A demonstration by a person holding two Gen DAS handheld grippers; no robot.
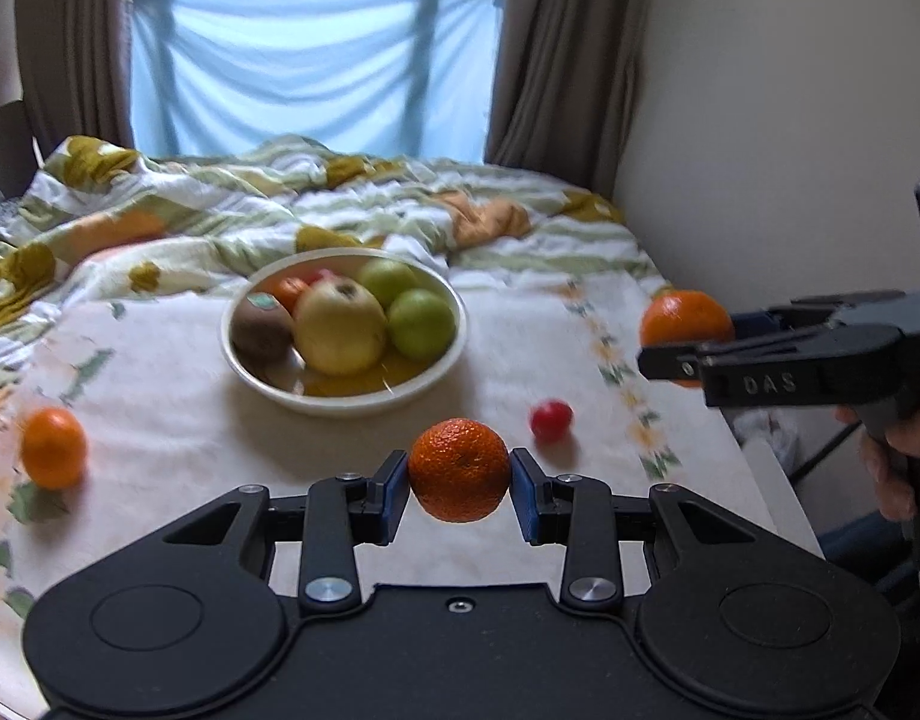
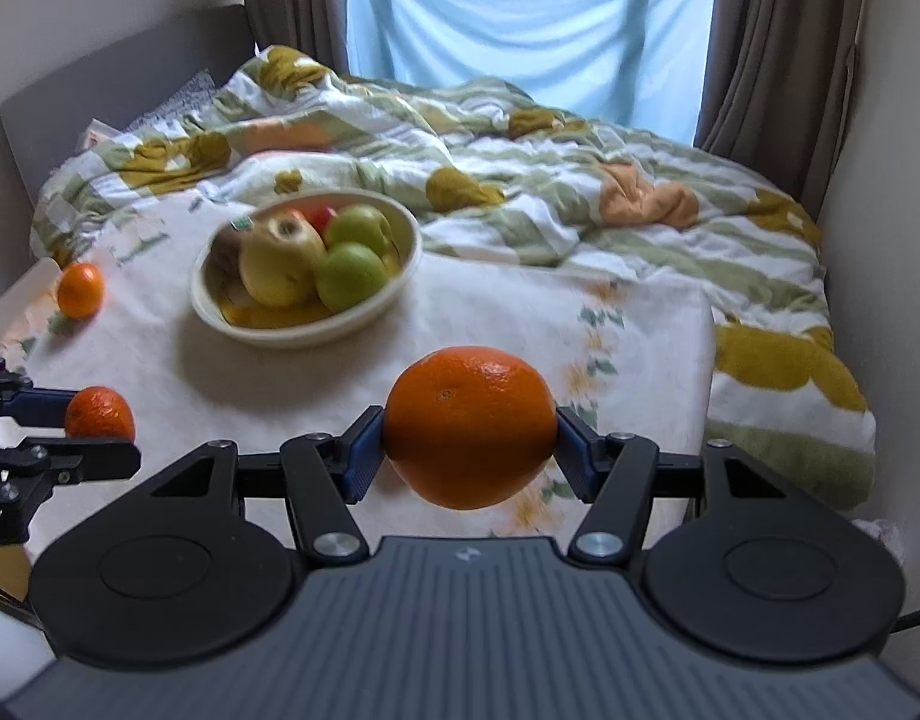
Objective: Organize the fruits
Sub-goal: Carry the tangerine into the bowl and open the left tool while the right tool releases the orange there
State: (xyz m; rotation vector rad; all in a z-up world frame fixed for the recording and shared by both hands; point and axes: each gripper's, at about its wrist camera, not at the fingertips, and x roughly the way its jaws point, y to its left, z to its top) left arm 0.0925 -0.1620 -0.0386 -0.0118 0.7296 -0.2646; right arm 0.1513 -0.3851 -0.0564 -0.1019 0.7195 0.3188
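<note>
My left gripper (image 1: 459, 483) is shut on a small bumpy mandarin (image 1: 459, 469), held above the white cloth in front of the bowl. It also shows in the right wrist view (image 2: 99, 414) at the left edge. My right gripper (image 2: 469, 441) is shut on a large orange (image 2: 469, 426), held above the cloth; it shows in the left wrist view (image 1: 685, 321) at the right. A cream bowl (image 1: 442, 360) holds a yellow apple (image 1: 340, 330), two green apples, a kiwi and more fruit. A loose mandarin (image 1: 53, 447) lies at the left, a small red fruit (image 1: 551, 420) right of the bowl.
The white flowered cloth (image 1: 160, 396) covers a surface against a bed with a rumpled quilt (image 1: 340, 198). A wall runs along the right. Curtains and a blue sheet hang at the window behind.
</note>
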